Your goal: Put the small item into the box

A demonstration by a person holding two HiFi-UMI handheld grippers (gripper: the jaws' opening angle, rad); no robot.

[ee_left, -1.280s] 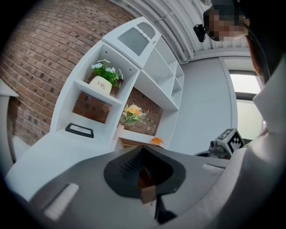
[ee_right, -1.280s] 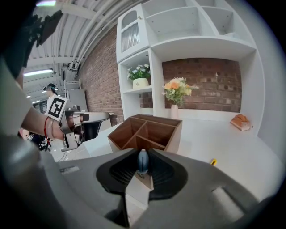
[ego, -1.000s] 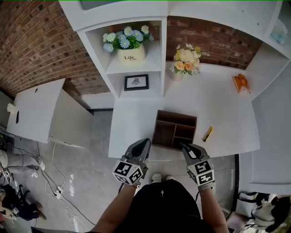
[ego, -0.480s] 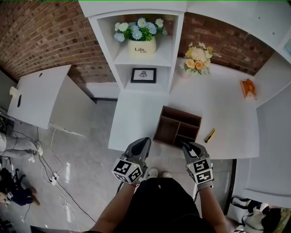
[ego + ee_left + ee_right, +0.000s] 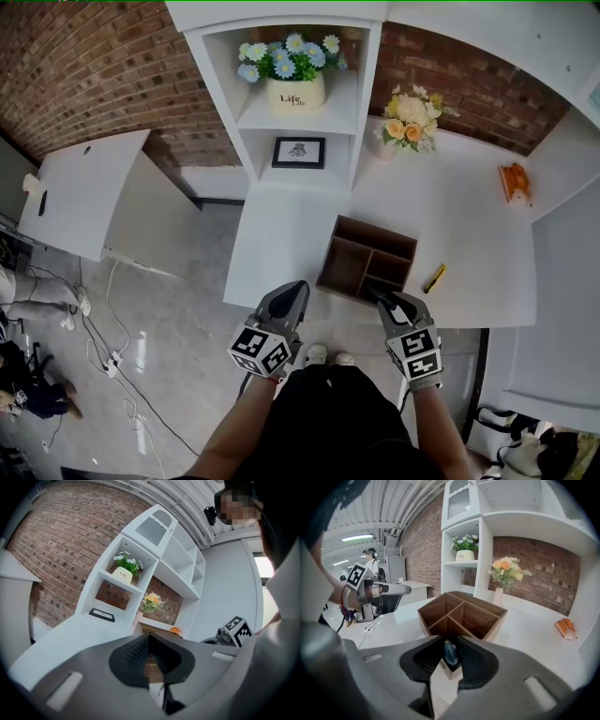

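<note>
Right tongs point(image 5: 451, 641): clenched on a small dark item point(image 5: 450, 653), which I hold low at the near corner of the box point(image 5: 377, 232), lined up to go in.
Small item: off the surface point(image 5: 459, 211), pinched between the right pads, just short of the box's near wall and not yet inside.
Box: wooden, open-topped and split by dividers into compartments that look empty. It sits close to the near edge of the white surface, within easy reach.
Left tongs point(image 5: 294, 289): clenched on nothing, parked left of the box and out of the way of the drop.
Yellow item point(image 5: 432, 277): lies on the surface just right of the box, untouched.
Next move, as I judge it: carry the right tongs forward over a compartment, then let go. The item could catch on the near wall or a divider.
</note>
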